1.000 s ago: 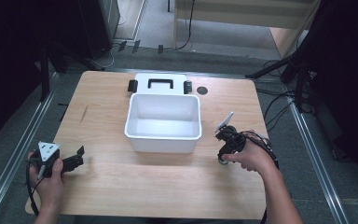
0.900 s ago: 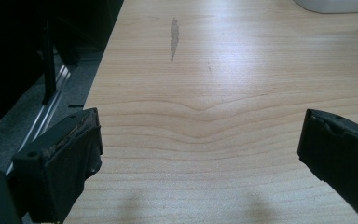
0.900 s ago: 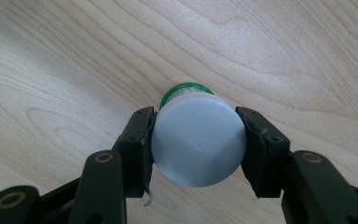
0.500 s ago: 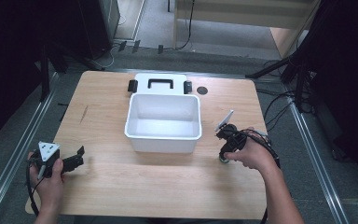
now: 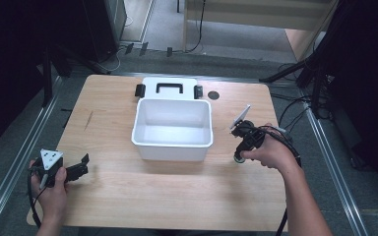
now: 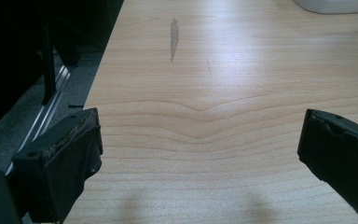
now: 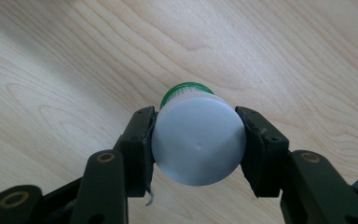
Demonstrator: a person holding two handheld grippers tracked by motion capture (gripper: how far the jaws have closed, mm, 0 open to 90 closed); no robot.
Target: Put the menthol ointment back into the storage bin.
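1. Bottle (image 7: 196,140): small, round, white-grey body with a flat base turned toward the right gripper view's camera, green cap at the far end. It lies level between the jaws, off the wood.
2. Right gripper (image 7: 196,142): both black pads press on the bottle's sides, firm hold. In the high view the right gripper (image 5: 240,153) sits over the table's right part, just right of the bin, with the person's right hand (image 5: 268,152) wrapped round it; the bottle shows there as a small dark-green spot at its lower tip.
3. Left gripper (image 5: 81,164): near the table's front-left corner, held by the left hand (image 5: 49,184), grey three-cornered plate on top. In the left gripper view the jaws stand wide apart with bare wood between them, nothing held.
4. Table (image 5: 128,196): light wood with visible grain, one short grey streak on the left part.
5. Bin (image 5: 173,129): white, rectangular, empty, mid-table.
6. Lid (image 5: 169,88): white with a black handle and black clips, lies flat just behind the bin, touching or nearly so.
7. Small dark round disc (image 5: 213,95) right of the lid.
8. Beyond the table: grey floor, metal rails along both sides, cables, dark stands, a wooden frame at the back.
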